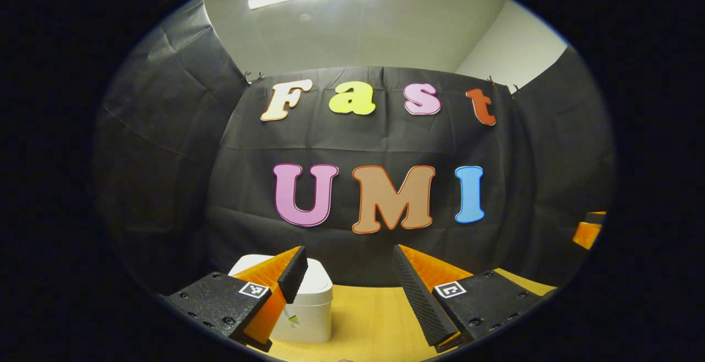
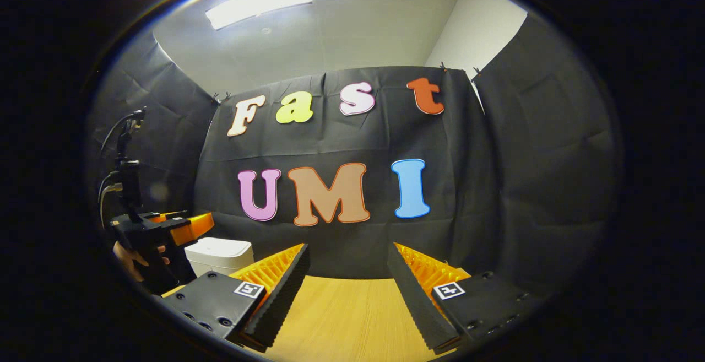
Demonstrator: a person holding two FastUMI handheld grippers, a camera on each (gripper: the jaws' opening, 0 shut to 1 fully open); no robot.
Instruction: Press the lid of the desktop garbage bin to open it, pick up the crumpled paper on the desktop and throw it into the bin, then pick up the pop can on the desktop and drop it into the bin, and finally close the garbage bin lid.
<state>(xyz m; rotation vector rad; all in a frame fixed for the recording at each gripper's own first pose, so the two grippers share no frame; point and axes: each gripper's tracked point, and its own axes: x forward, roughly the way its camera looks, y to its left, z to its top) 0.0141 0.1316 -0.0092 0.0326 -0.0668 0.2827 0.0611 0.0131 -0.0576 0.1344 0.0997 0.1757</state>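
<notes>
In the left gripper view, the left gripper (image 1: 350,265) sits nearest, its two fingers spread wide apart with nothing between them. Just past the left finger stands the bin (image 1: 308,307), a small white box with a flat lid that looks closed, resting on the pale wooden table (image 1: 374,318). At the far right edge of that view, a bit of the other gripper shows against the black cloth wall (image 1: 176,147). In the right gripper view, the right gripper (image 2: 348,265) is also released, fingers wide and empty over bare table (image 2: 341,307). Farther off to its left, the bin (image 2: 219,254) sits near the wall, and beside it a hand (image 2: 132,260) holds the left gripper (image 2: 182,225) close above and beside the lid. The crumpled paper and the can cannot be seen from here. The step in hand appears to be opening the bin. To do it well, the left gripper likely needs to tip down, bring a fingertip squarely onto the lid's pressing edge, push straight down without sliding the light bin, then lift clear.
</notes>
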